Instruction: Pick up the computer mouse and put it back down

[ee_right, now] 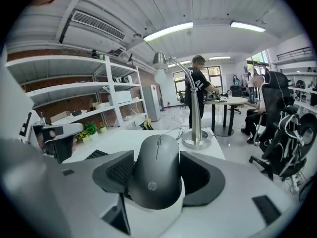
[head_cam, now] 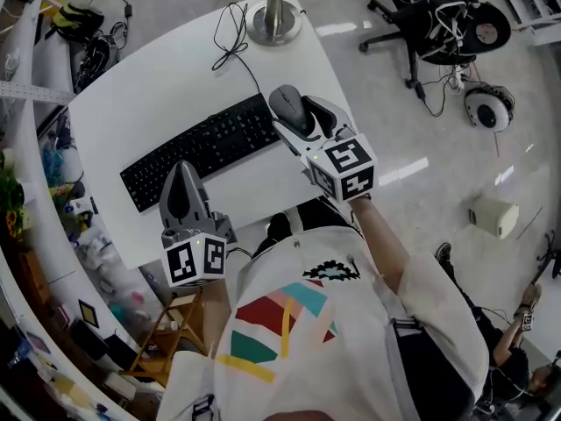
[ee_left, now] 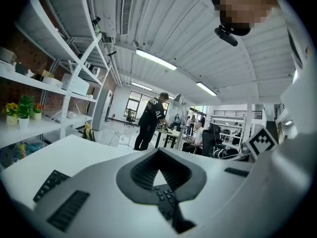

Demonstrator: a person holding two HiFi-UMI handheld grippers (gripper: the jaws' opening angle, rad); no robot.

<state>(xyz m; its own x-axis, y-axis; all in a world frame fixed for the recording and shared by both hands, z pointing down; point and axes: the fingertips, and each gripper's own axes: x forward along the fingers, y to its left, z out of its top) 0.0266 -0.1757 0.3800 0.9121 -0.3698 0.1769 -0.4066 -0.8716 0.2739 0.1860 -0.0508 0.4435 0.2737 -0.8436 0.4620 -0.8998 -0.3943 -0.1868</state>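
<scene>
A dark grey computer mouse (head_cam: 287, 105) (ee_right: 154, 177) sits between the jaws of my right gripper (head_cam: 302, 117) (ee_right: 156, 168), just past the right end of the black keyboard (head_cam: 202, 147). Both pads lie against the mouse's sides, so the gripper is shut on it. I cannot tell whether the mouse touches the white table (head_cam: 158, 95). My left gripper (head_cam: 183, 168) (ee_left: 158, 151) hovers at the table's front edge over the keyboard's left part. Its fingertips meet with nothing held. Keyboard keys (ee_left: 163, 197) show through the small gap behind the tips.
A lamp base (head_cam: 274, 20) (ee_right: 198, 138) and a loose black cable (head_cam: 232, 42) are at the table's far end. Cluttered shelves (head_cam: 35, 191) run along the left. An office chair (head_cam: 447, 16) stands on the floor to the right, a wooden stool (head_cam: 171, 331) below the table's front edge.
</scene>
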